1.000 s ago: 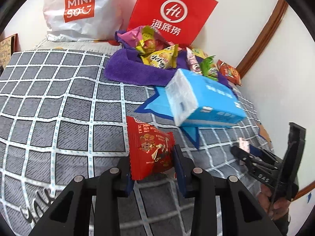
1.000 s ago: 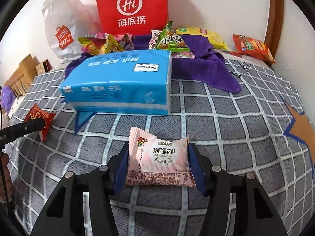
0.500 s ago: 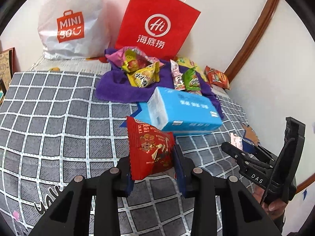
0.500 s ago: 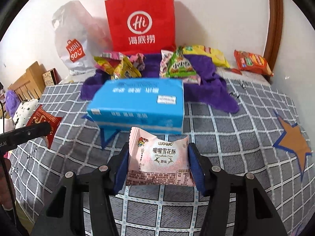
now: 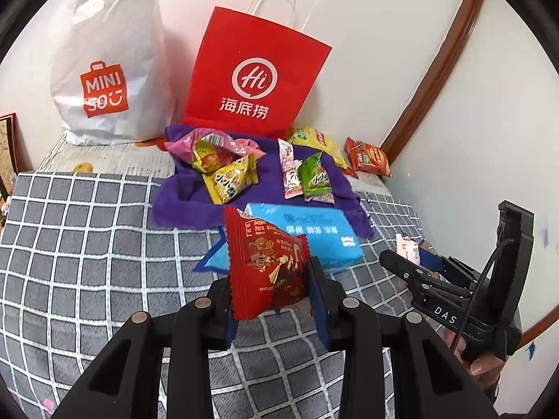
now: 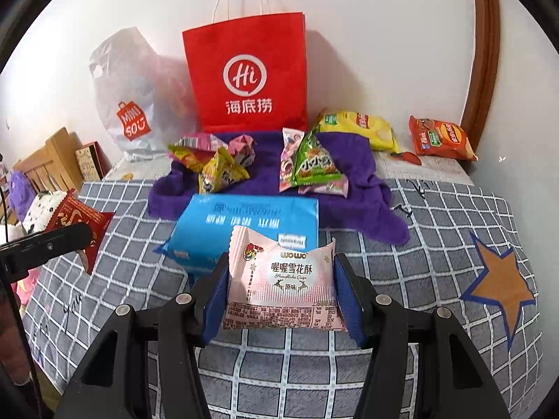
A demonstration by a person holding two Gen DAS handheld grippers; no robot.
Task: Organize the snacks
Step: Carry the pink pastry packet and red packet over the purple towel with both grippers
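change since earlier: both tongs have come up off the grey checked bedspread (image 6: 436, 230) with their packets; bed and snack pile now look smaller and lower in both views, red bag's handles now in view. Grip on both packets unchanged.
left tongs (image 5: 272, 293): clenched on a red foil snack packet (image 5: 265, 262), held on edge, clear above the bedspread; gold cartoon figure printed on it, small text too fine to read.
white plastic shopping bag (image 5: 108, 70): far left at the wall, orange logo reads "MINISO".
red paper carrier bag with white cord handles (image 6: 248, 73): upright against the wall, white circle logo "Hi" and Chinese "海底捞".
purple towel (image 6: 353, 188): spread in front of the red bag, carries loose packets: pink and yellow ones left, a green packet (image 6: 314, 164) and a pink-white one right; print too small to read.
blue plastic tissue pack (image 6: 244, 223): on the bedspread just in front of the towel, white Chinese lettering seen upside down, a white barcode sticker.
right tongs (image 6: 279, 296): grasping a pale pink snack packet (image 6: 283, 279) by its two sides, flat face to camera; reads "wowo", "喔喔雪花酥", "原味", two reindeer.
yellow chip bag (image 6: 360, 129): behind the towel, right.
orange chip bag (image 6: 440, 139): far right near the brown wooden door trim (image 6: 482, 52); logos unreadable.
orange star with blue edge (image 6: 499, 282): printed on the bedspread, right.
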